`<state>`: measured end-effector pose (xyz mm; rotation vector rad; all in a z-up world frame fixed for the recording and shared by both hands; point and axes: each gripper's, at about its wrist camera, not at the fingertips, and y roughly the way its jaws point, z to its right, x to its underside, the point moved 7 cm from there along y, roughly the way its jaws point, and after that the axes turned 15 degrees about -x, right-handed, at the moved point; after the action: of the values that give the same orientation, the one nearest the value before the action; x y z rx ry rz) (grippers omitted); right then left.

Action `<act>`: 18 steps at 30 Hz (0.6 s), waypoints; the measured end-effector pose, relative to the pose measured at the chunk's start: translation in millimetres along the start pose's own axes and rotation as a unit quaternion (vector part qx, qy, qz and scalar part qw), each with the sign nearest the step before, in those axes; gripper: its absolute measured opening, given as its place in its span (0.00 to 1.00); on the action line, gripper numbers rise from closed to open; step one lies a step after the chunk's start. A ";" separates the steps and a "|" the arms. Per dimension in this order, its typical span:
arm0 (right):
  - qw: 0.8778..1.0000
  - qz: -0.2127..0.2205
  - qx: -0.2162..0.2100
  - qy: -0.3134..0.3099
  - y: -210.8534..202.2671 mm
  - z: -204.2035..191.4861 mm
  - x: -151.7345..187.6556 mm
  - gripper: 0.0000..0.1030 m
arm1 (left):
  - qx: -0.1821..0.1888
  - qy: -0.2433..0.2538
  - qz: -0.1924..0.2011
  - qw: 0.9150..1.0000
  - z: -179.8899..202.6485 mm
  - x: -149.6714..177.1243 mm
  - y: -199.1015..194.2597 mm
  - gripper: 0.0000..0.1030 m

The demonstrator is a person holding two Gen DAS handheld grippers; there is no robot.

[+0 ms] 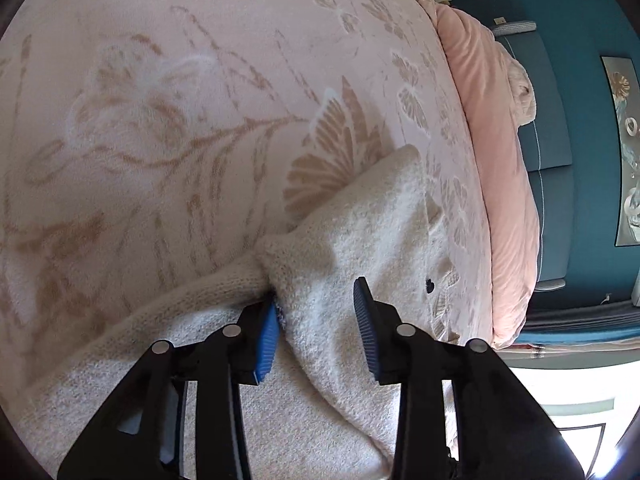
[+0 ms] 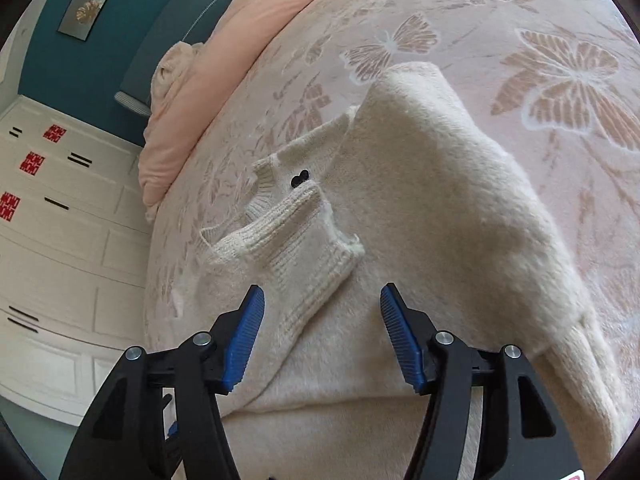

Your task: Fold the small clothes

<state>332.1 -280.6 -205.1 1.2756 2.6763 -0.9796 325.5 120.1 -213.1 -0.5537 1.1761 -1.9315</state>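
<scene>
A small cream fuzzy sweater (image 1: 360, 232) lies on a pink bed cover with butterfly patterns (image 1: 180, 100). In the right wrist view the sweater (image 2: 440, 208) is partly folded, a ribbed sleeve cuff (image 2: 288, 236) lying across its body near the collar with a small black mark (image 2: 300, 178). My left gripper (image 1: 318, 308) is open, its jaws astride a raised fold of the sweater, the left pad (image 1: 268, 340) touching the knit. My right gripper (image 2: 322, 320) is open just above the sweater, the cuff between its pads and nothing held.
A peach quilt (image 1: 492, 152) is bunched along the bed's head end, seen also in the right wrist view (image 2: 224, 48). Behind it is a teal headboard and wall (image 1: 560, 80). White drawers with red stickers (image 2: 48, 220) stand beside the bed.
</scene>
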 end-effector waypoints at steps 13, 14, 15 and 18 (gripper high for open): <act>0.996 0.014 0.038 -0.080 -29.6 -8.0 -19.3 0.05 | -0.064 0.124 0.064 0.988 24.3 2.5 -9.7 0.05; 0.996 -0.014 0.072 -0.054 -20.8 21.3 -9.1 0.05 | -0.075 0.125 0.056 0.988 18.8 8.6 -0.2 0.05; 0.997 0.000 0.052 -0.050 -25.0 21.9 -6.9 0.05 | -0.077 0.125 0.057 0.988 16.2 12.7 1.6 0.05; 0.996 0.051 -0.023 -0.073 -52.3 -20.9 -13.7 0.05 | -0.075 0.145 0.080 0.983 15.9 14.3 -6.6 0.05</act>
<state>309.4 -303.3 -156.8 1.2637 2.4845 -0.9527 325.5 101.8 -200.3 -0.2477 1.5116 -1.8366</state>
